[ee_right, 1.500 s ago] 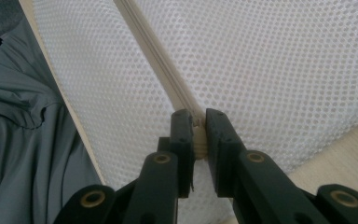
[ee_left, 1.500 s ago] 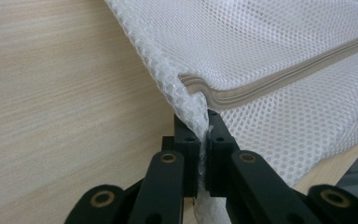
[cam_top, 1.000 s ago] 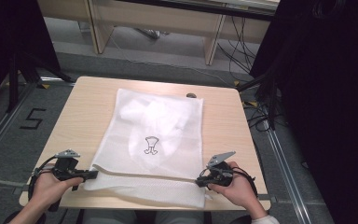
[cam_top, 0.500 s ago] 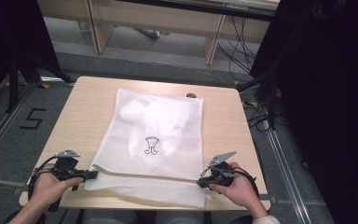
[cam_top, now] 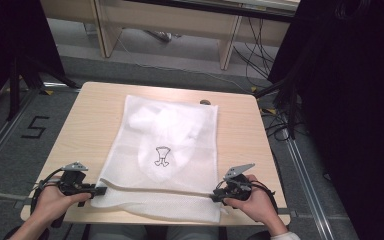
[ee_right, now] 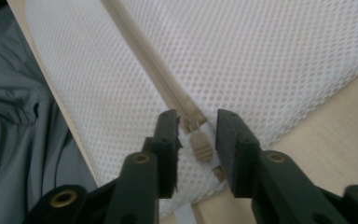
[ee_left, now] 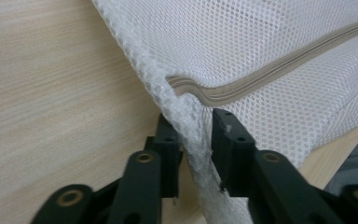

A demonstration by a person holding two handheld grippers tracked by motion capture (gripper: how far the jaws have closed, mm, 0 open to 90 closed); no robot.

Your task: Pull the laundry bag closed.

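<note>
A white mesh laundry bag (cam_top: 172,145) lies flat on the wooden table (cam_top: 95,115), with a white garment inside that bears a small dark drawing (cam_top: 161,156). A beige zipper (ee_left: 279,74) runs along the bag's near end. My left gripper (cam_top: 100,190) is shut on the bag's near left edge, and bunched mesh (ee_left: 193,140) fills the gap between its jaws. My right gripper (cam_top: 215,196) is at the near right corner. Its jaws stand close on either side of the beige zipper pull (ee_right: 200,147), shut on it.
The bag's near end overhangs the table's front edge (cam_top: 145,220), where the person's grey clothing (ee_right: 23,140) is seen below. A small dark object (cam_top: 205,102) lies near the far edge. Bare wood runs down both sides of the bag.
</note>
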